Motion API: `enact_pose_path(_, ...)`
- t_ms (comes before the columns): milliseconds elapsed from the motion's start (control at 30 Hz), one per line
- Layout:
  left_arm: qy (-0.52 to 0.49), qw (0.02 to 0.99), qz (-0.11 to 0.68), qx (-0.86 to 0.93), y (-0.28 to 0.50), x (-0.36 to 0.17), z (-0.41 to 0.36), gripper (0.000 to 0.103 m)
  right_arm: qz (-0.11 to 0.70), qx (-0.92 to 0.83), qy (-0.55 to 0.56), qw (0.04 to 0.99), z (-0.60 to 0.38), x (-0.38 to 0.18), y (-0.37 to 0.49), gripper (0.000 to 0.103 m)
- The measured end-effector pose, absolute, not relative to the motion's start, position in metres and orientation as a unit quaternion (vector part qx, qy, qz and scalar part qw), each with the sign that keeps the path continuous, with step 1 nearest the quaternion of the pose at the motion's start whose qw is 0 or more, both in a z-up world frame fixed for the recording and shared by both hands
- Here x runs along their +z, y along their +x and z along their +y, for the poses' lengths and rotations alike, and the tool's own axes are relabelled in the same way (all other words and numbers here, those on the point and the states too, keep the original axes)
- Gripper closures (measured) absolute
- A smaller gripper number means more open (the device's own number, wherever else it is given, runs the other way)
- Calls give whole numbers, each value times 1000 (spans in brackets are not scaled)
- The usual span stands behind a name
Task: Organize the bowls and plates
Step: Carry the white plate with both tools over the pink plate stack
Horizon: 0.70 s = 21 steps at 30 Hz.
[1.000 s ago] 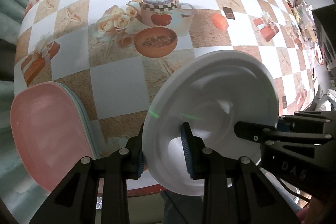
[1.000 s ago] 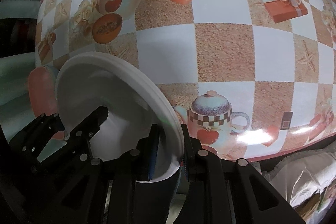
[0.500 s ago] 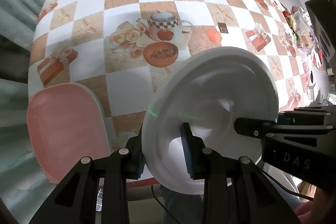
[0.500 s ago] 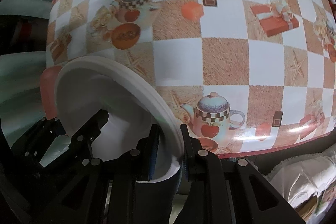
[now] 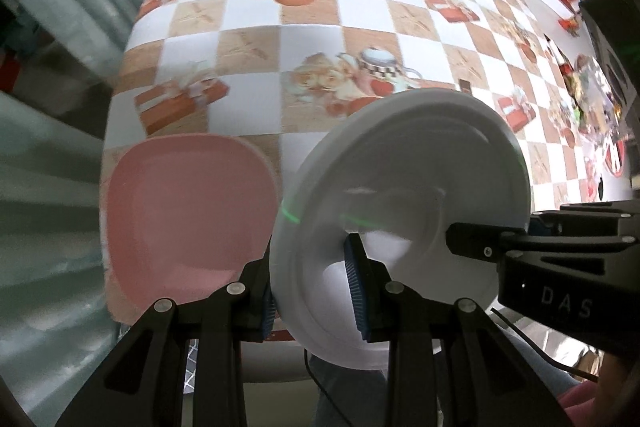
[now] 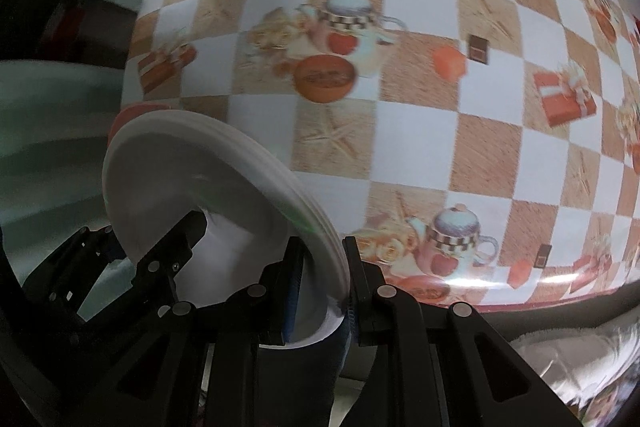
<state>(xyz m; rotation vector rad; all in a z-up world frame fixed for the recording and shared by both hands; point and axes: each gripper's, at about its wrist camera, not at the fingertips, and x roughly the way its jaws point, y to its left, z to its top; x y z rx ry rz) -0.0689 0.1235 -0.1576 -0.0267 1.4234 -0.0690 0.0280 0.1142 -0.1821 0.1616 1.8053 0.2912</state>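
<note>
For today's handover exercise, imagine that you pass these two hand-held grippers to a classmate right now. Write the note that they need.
Left gripper: shut on the rim of the white plates, pads on both faces.
Right gripper: shut on the opposite rim of the same white plates, which look like a small stack.
The white plates are held tilted in the air above the near edge of the table.
The pink plate lies flat at the table's near corner, beside the held stack.
Done: white plates picked up with both grippers.
Left: set them down, probably with the pink plate; keep both grips until they rest.
</note>
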Motion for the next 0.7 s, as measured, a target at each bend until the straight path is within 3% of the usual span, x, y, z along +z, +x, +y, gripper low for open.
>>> enact_pose_path(700, -66, 764, 640, 58, -96, -143, 213, 70, 771, 209, 5, 602, 208, -168, 30, 82)
